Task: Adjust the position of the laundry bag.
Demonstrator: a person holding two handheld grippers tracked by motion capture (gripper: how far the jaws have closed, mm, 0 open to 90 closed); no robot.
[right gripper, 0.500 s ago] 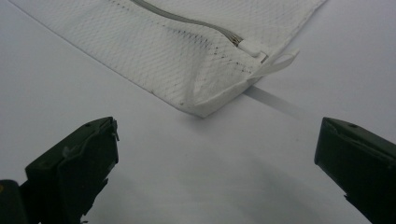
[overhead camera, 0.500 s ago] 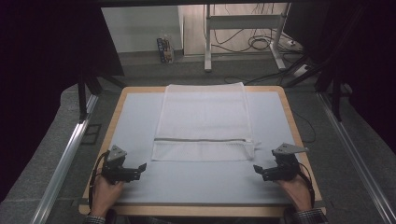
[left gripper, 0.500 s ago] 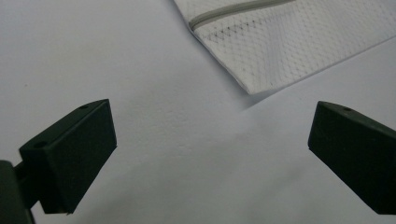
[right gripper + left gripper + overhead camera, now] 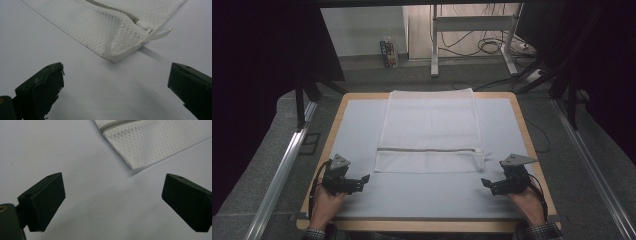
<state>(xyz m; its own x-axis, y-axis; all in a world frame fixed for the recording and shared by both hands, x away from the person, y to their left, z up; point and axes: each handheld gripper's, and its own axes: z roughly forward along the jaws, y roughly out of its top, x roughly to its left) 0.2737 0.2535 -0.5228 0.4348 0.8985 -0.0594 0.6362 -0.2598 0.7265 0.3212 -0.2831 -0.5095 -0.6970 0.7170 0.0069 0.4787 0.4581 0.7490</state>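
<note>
A white mesh bag (image 4: 431,131) lies flat on the middle of the pale blue mat (image 4: 357,125), its far edge at the table's far side and its zip (image 4: 429,149) running across near the close end (a small white loop (image 4: 160,33) sticks out at the zip's right end). The left gripper (image 4: 360,181) sits near the bag's near left corner, jaws wide apart with nothing between them. The right gripper (image 4: 488,184) faces the near right corner, jaws likewise spread and empty. Both are apart from the bag.
</note>
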